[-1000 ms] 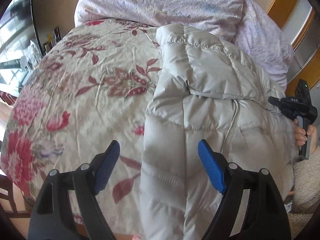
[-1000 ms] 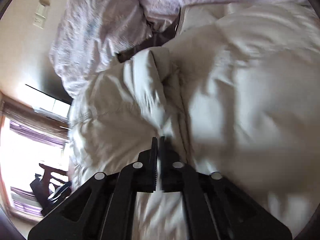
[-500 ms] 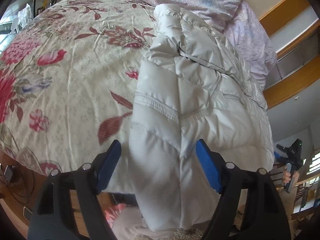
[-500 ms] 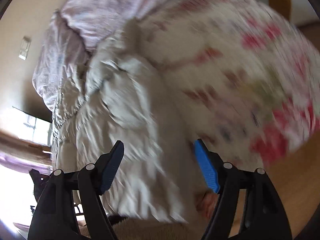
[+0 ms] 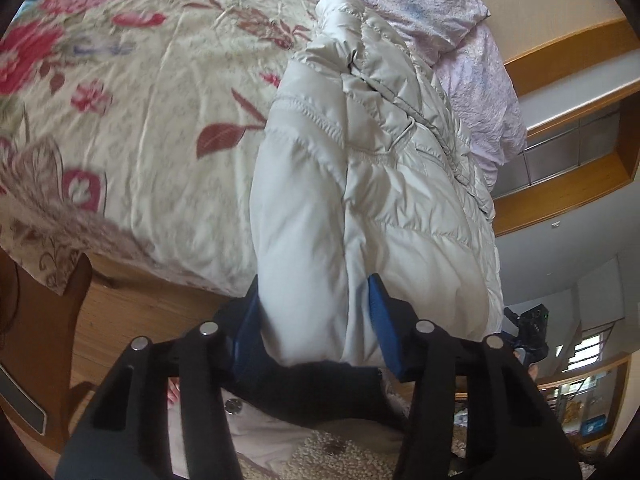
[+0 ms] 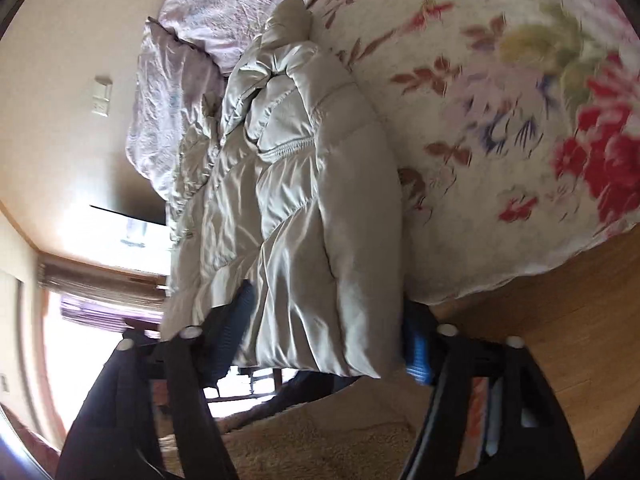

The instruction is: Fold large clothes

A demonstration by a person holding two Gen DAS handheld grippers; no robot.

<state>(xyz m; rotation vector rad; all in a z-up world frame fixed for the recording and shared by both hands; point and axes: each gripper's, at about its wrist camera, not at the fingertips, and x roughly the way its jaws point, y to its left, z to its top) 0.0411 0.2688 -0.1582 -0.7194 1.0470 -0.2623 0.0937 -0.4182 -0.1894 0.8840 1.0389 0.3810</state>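
A pale beige quilted puffer coat (image 5: 360,168) lies lengthwise on a floral bedspread (image 5: 140,92), its hem hanging over the bed's near edge. My left gripper (image 5: 314,330) is open, its blue-padded jaws on either side of the hem without pinching it. In the right wrist view the same coat (image 6: 304,200) shows, and my right gripper (image 6: 324,340) is open, its jaws also on either side of the hem. The right gripper also shows at the far right of the left wrist view (image 5: 528,332).
Lilac pillows (image 5: 440,12) lie at the head of the bed beyond the coat. A wooden floor (image 6: 540,320) and a shaggy beige rug (image 6: 320,440) lie below the bed edge. A wooden bed frame (image 5: 132,304) runs under the spread. A bright window (image 6: 80,320) is at the left.
Both grippers have dropped to the bed's near edge and closed in on the coat hem. The right gripper, shut a second ago, has opened.
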